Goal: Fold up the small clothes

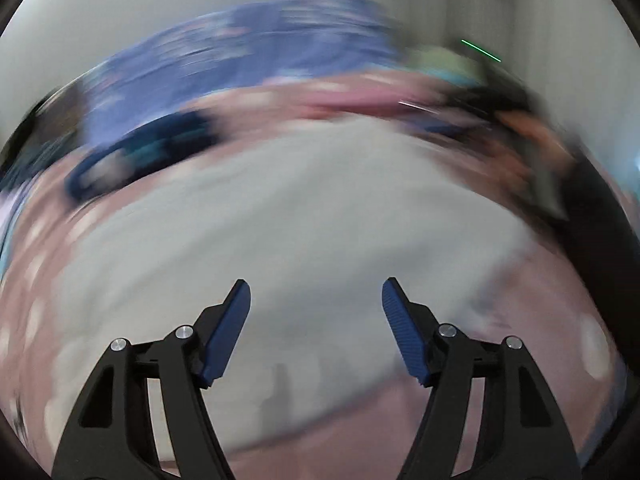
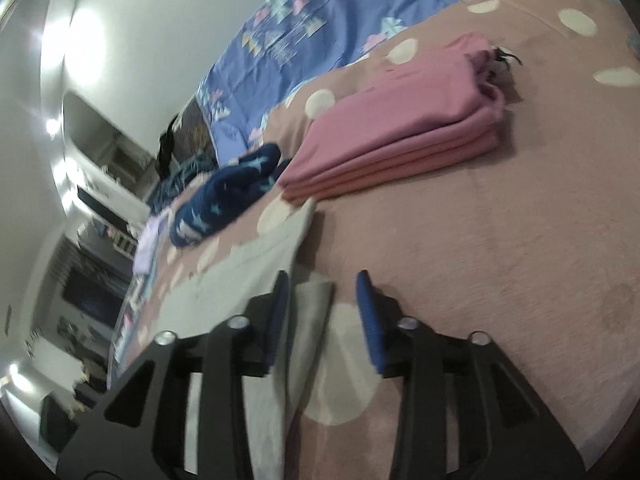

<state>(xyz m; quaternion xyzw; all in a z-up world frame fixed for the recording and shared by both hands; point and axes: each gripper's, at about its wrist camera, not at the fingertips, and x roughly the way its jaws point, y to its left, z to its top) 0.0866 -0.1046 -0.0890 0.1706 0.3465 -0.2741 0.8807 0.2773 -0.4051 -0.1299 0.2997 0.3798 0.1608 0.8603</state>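
Across the near half of the bed lies a pale grey-white garment (image 1: 288,216), spread flat on a pinkish-brown dotted blanket (image 2: 500,240). Seen from the left wrist, it fills the middle of the view, running broadly from left to right, though heavy blur hides its edges and any sleeves or seams. The left gripper (image 1: 316,300) hangs above the cloth's near part with its blue pads set wide apart and nothing between them.

From the right wrist, the same garment (image 2: 256,264) lies to the left and near, its right-hand edge running away from the camera toward the far side. The right gripper (image 2: 322,292) sits right at that edge: its fingers stand moderately apart, with a flap of the pale cloth showing in the gap, but I cannot tell whether either pad touches it. They are not closed on it.

That edge seems to be what the coming move turns on. The right gripper appears nearer to a graspable border, with the cloth extending leftward from it, so a fold would probably carry that side over toward the left. The left gripper looks to be over the body of the cloth, not a border.

Farther off, a folded pink stack (image 2: 400,120) rests on the blanket, well apart from the garment. A crumpled navy patterned piece (image 2: 224,196) lies at far left, and a blue printed sheet (image 2: 320,20) lies beyond.
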